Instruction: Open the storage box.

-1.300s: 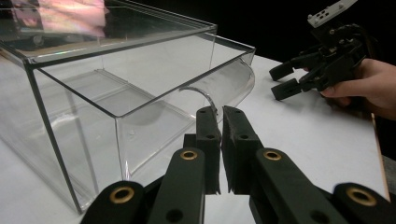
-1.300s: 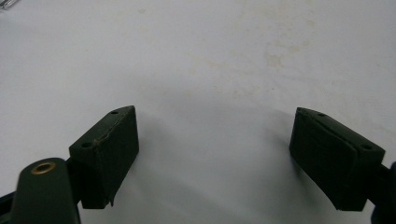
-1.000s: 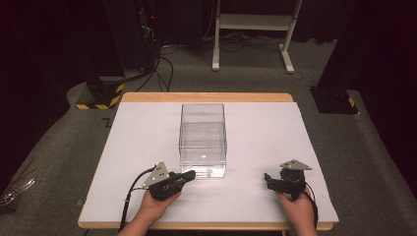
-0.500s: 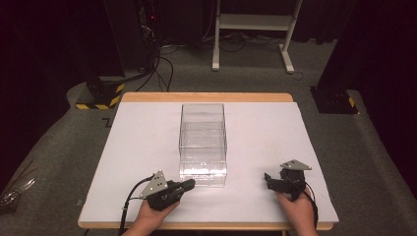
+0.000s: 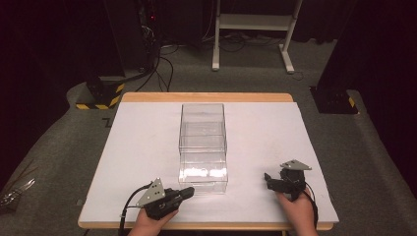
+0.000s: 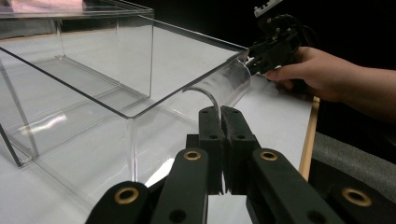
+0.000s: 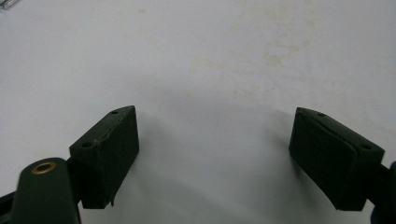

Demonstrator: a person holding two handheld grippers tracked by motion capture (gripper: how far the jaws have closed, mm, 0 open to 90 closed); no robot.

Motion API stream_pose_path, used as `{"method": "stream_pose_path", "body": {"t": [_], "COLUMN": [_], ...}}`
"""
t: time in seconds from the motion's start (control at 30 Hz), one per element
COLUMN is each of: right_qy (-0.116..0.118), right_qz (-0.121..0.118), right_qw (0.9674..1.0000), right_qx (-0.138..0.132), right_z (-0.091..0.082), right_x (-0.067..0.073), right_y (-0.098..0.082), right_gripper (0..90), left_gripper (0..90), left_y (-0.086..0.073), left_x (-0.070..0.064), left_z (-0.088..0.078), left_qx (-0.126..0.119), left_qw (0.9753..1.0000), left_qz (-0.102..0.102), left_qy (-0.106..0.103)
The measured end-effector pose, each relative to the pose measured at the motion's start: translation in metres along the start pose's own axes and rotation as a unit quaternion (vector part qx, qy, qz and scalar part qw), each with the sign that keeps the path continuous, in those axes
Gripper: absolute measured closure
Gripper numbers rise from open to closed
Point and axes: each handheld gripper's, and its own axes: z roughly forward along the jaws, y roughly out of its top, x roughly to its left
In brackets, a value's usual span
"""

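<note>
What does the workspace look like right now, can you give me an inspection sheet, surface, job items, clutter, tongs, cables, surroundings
Surface: white table with wooden edge, faint stains under right tongs.
Job's things: clear plastic box, open-topped, mid-table; curved clear piece at its near end.
Clutter: nothing seen on the table.
Grippers: left tongs shut, pointing at the box's near corner; right tongs open, empty, over bare table.
Cables: black cable trailing from left tongs; cables on floor beyond.
Surroundings: grey carpet, white stand, dark room.

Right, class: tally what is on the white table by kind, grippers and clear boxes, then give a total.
Handheld grippers: 2, the left gripper and the right gripper
Clear plastic boxes: 1, the clear box
Total: 3
</note>
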Motion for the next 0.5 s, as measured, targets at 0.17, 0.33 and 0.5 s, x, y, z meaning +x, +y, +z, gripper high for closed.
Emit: {"method": "stream_pose_path", "body": {"t": [0.17,0.33,0.5], "right_qy": [0.000,0.000,0.000], "right_qz": [0.000,0.000,0.000], "right_qw": [1.0000,1.0000,1.0000], "right_qx": [0.000,0.000,0.000], "right_z": [0.0000,0.0000,0.0000], "right_x": [0.0000,0.0000,0.0000], "right_y": [0.0000,0.0000,0.0000], "right_gripper": [16.0,16.0,16.1], "left_gripper": [87.9,90.0,90.0], "left_y": [-0.0029,-0.0035,-0.0005], "left_x": [-0.0034,-0.0053,-0.0077], "left_z": [-0.0030,-0.0084,-0.0109], "left_qx": [0.006,-0.009,-0.012], "left_qw": [1.0000,0.9999,0.9999], "left_qz": [0.002,-0.006,0.004], "left_qy": [-0.004,-0.009,-0.005]}}
